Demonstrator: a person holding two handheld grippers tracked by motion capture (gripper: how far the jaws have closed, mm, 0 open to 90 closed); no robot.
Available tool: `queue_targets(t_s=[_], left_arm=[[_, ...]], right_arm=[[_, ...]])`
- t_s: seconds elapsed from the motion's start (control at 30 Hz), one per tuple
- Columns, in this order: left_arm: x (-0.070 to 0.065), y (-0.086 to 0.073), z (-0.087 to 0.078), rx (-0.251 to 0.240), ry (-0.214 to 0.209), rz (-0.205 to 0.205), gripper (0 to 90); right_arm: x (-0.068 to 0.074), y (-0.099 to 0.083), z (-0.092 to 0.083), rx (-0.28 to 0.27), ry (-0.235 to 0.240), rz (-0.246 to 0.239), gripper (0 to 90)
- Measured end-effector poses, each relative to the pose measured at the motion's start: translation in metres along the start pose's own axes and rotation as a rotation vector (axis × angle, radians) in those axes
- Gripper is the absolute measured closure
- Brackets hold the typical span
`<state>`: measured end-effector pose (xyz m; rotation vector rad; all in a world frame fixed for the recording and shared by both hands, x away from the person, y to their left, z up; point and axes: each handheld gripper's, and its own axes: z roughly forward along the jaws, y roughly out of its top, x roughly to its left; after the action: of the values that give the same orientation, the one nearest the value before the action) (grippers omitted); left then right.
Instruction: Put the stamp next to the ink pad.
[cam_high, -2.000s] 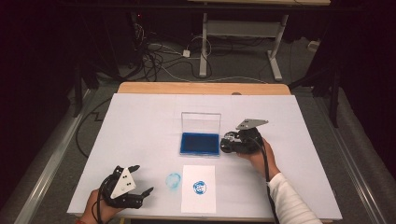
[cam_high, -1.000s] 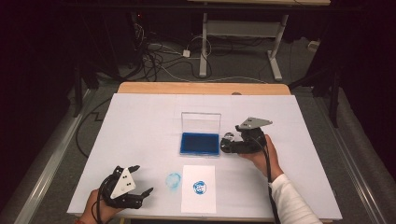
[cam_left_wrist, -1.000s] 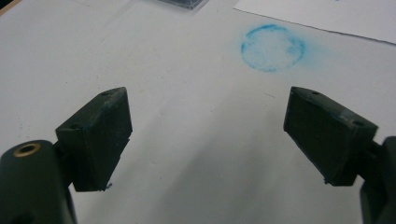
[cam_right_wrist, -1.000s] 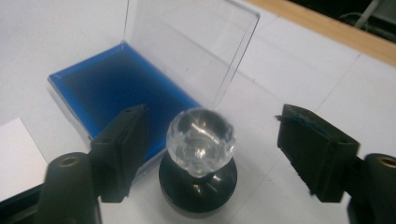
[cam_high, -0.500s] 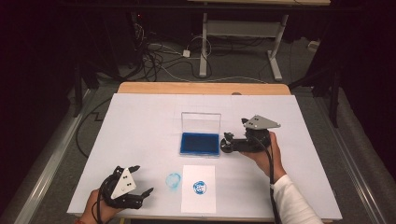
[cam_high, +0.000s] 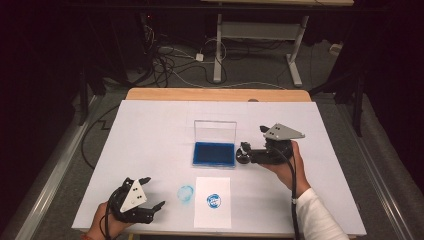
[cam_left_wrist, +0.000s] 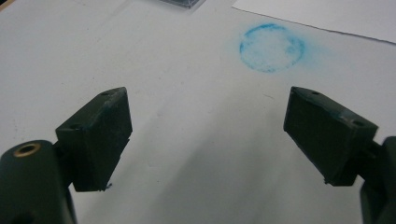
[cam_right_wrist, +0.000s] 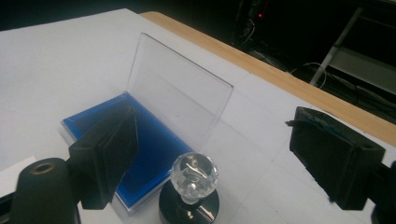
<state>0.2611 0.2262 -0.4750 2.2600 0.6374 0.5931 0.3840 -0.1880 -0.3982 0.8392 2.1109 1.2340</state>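
A blue ink pad (cam_high: 214, 153) lies open mid-table with its clear lid (cam_high: 215, 131) upright. Just right of it stands a round black stamp with a crystal knob (cam_right_wrist: 192, 186). My right gripper (cam_high: 245, 154) hovers over the stamp; its jaws have just been opening and now stand wide either side of the knob (cam_right_wrist: 215, 140) without touching it. A white sheet (cam_high: 213, 201) bearing a blue stamp print lies at the front, beside a faint blue ring (cam_high: 185, 193) on the table. My left gripper (cam_high: 152, 206) rests open at the front left, empty, facing the ring (cam_left_wrist: 272, 46).
The white table cover (cam_high: 150, 130) ends at a wooden strip (cam_high: 215, 94) along the far edge. Beyond it are cables and a desk frame (cam_high: 255, 35) on the dark floor. The sheet's corner (cam_left_wrist: 327, 14) lies past the ring.
The right hand has drawn slightly right and up, leaving the stamp standing beside the ink pad. The left gripper has stayed put.
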Motion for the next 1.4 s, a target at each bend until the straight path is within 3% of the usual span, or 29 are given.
queue_targets(t_s=[1.07, 1.4], left_arm=[[0.000, 0.001, -0.001, -0.008, 0.008, 0.015, 14.4], [0.000, 0.001, -0.001, -0.007, 0.006, 0.017, 14.4]], right_arm=[[0.031, 0.006, -0.043, -0.022, 0.056, -0.156, 15.6], [0.034, 0.004, -0.056, -0.044, 0.062, -0.171, 15.7]])
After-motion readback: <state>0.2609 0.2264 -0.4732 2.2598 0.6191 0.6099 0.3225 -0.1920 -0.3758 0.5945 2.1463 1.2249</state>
